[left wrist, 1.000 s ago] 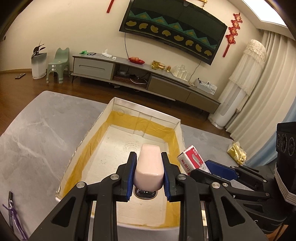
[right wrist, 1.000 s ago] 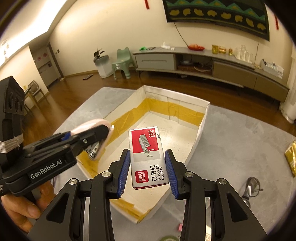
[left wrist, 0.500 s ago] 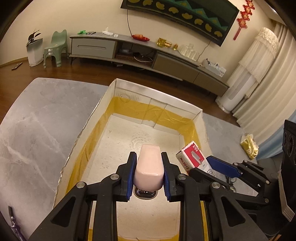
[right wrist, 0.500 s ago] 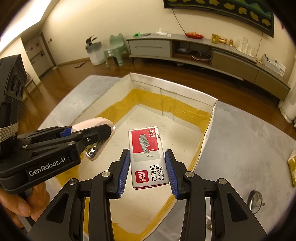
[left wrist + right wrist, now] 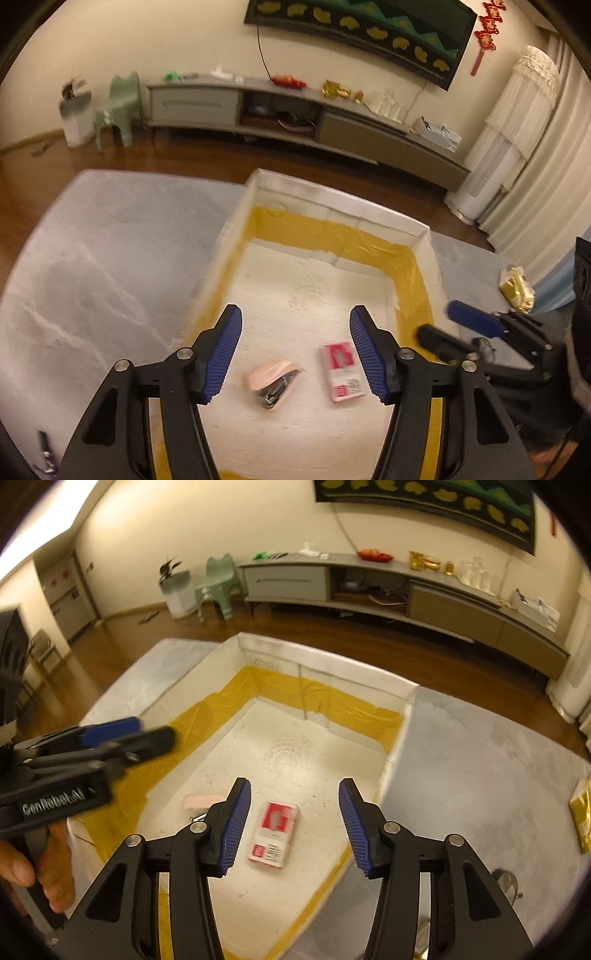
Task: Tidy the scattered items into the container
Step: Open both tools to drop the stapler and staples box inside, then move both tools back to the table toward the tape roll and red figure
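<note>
Both grippers hang over the container (image 5: 424, 236), a white foam box w/ yellow tape lining the base of its inner walls, sitting on a grey marbled worktop (image 5: 92, 266).

Left gripper (image 5: 295, 354): fingers spread wide, nothing between them. Below the gap, on the box floor, lies the pink stapler (image 5: 271, 382), on its side w/ the metal underside showing. Just beside it, to the right & not touching, lies the red-and-white staple box (image 5: 342, 371), flat, label up, partly behind the right-hand finger in that view.

Right gripper (image 5: 293, 825): fingers also released, wide apart, empty. Staple box (image 5: 275, 834) shows between them, flat on the floor near the box's front edge. Stapler (image 5: 203, 801) is to its left, mostly hidden behind the left-hand finger.

In the right wrist view the left gripper enters from the left edge, blurred, above the container's left wall, w/ a hand (image 5: 40, 864) gripping its handle. In the left wrist view the right gripper (image 5: 458, 332) appears at the right, above the box's right wall, blurred too.

On the worktop outside the box: a gold foil packet (image 5: 517, 291) to the right, well apart from the container.
</note>
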`<state>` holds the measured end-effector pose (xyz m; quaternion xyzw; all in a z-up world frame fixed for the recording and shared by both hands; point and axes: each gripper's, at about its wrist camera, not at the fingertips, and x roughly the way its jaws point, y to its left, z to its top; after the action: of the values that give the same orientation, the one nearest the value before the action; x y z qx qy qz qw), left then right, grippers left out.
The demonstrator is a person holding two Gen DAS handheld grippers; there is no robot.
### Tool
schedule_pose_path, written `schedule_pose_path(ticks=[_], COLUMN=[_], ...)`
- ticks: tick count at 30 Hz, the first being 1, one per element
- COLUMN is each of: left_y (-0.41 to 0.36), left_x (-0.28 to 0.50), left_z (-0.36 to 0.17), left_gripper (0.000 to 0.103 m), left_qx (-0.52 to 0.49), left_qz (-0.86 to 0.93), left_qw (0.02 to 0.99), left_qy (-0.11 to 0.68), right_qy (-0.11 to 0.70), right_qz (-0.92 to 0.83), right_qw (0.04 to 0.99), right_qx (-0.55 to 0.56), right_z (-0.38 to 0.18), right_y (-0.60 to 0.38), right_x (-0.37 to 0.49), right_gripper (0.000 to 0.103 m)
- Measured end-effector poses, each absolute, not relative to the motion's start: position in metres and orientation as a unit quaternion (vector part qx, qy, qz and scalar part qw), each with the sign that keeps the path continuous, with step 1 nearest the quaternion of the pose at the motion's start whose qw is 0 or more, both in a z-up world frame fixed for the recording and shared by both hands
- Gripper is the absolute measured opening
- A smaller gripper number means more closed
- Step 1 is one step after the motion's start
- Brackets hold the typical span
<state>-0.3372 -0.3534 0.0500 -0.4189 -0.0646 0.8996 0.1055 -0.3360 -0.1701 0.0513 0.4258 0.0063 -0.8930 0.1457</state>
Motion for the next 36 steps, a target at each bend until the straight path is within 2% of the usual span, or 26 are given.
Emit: schedule_pose_path(ticks=[3, 5, 7, 8, 9, 10, 11, 15, 20, 22, 23, 24, 25, 26, 30, 32, 36], left_y=[-0.369, -0.380, -0.385, -0.385, -0.386, -0.386, -0.388, -0.404, -0.409, -0.409, -0.410, -0.412, -0.414, -0.414, -0.385, -0.359, -0.303], left_x=[-0.313, -0.299, -0.295, -0.296, -0.295, -0.294, -0.290, -0.264, -0.220, -0.210, -0.208, -0.205, -0.201, -0.193, -0.151, -0.127, -0.089], left_z=[0.066, 0.068, 0.057, 0.048, 0.038, 0.029, 0.021, 0.017, 0.015, 0.016, 0.019, 0.023, 0.031, 0.039, 0.075, 0.082, 0.079], left_gripper=[0.062, 0.069, 0.071, 0.070, 0.054, 0.020, 0.014, 0.006, 0.006, 0.006, 0.011, 0.016, 0.032, 0.038, 0.039, 0.051, 0.052], left_qx=[-0.380, -0.364, -0.377, -0.391, -0.401, -0.411, -0.415, -0.409, -0.418, -0.424, -0.423, -0.420, -0.416, -0.404, -0.350, -0.338, -0.337], left_qz=[0.921, 0.930, 0.925, 0.919, 0.915, 0.910, 0.908, 0.912, 0.907, 0.904, 0.905, 0.906, 0.909, 0.914, 0.936, 0.939, 0.931], left_qw=[0.076, 0.052, 0.044, 0.042, 0.039, 0.037, 0.031, 0.035, 0.041, 0.032, 0.020, 0.008, -0.007, -0.013, 0.018, 0.058, 0.139], left_qy=[-0.031, -0.007, 0.013, 0.022, 0.030, 0.036, 0.040, 0.016, 0.026, 0.041, 0.045, 0.041, 0.029, 0.019, 0.011, 0.005, 0.001], right_qy=[-0.019, -0.026, -0.028, -0.025, -0.020, -0.011, -0.003, -0.014, -0.027, -0.023, -0.029, -0.035, -0.043, -0.051, -0.059, -0.062, -0.072], right_qz=[-0.903, -0.905, -0.898, -0.892, -0.887, -0.887, -0.889, -0.886, -0.878, -0.879, -0.881, -0.882, -0.885, -0.889, -0.895, -0.894, -0.892], right_qw=[0.131, 0.108, 0.102, 0.105, 0.107, 0.105, 0.105, 0.119, 0.149, 0.163, 0.167, 0.170, 0.174, 0.181, 0.204, 0.213, 0.222], right_qx=[0.410, 0.410, 0.427, 0.439, 0.448, 0.449, 0.445, 0.449, 0.455, 0.448, 0.442, 0.437, 0.429, 0.417, 0.392, 0.388, 0.386], right_z=[0.063, 0.062, 0.052, 0.046, 0.041, 0.038, 0.038, 0.039, 0.039, 0.040, 0.041, 0.043, 0.048, 0.054, 0.065, 0.065, 0.059], right_y=[-0.154, -0.147, -0.146, -0.148, -0.151, -0.154, -0.156, -0.153, -0.151, -0.151, -0.150, -0.147, -0.142, -0.135, -0.118, -0.108, -0.088], right_x=[-0.313, -0.302, -0.299, -0.298, -0.297, -0.293, -0.287, -0.263, -0.229, -0.219, -0.215, -0.210, -0.204, -0.195, -0.154, -0.132, -0.103], right_gripper=[0.053, 0.053, 0.052, 0.029, 0.008, 0.007, 0.007, 0.006, 0.007, 0.012, 0.017, 0.035, 0.041, 0.044, 0.044, 0.044, 0.044])
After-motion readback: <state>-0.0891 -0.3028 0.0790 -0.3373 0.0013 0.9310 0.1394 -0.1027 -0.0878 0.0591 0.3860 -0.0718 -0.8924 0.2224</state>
